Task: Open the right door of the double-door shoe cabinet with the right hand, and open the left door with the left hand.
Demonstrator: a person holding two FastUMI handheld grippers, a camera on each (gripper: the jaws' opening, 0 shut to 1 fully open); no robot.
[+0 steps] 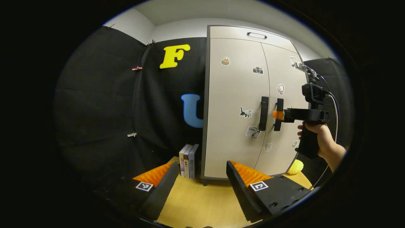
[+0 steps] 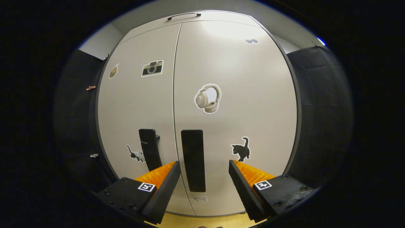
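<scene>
Left gripper (image 1: 202,171), released, hangs above the wooden surface (image 1: 202,202), facing the closed shoe cabinet (image 1: 234,104); a hand (image 1: 319,136) holds the right gripper (image 1: 278,115) at the right door handle (image 1: 278,118). Right gripper view: fingers spread, flanking that handle, both doors closed.

The shoe cabinet (image 1: 234,104) stands on the bench (image 1: 202,202). Books (image 1: 188,161) stand upright just beside its left side. The right gripper (image 1: 276,115) is at the right door handle (image 1: 278,109); the left door handle (image 1: 263,113) lies just left of it.

Recording booth, black cloth wall (image 1: 101,104), cabinet (image 1: 234,104)
</scene>
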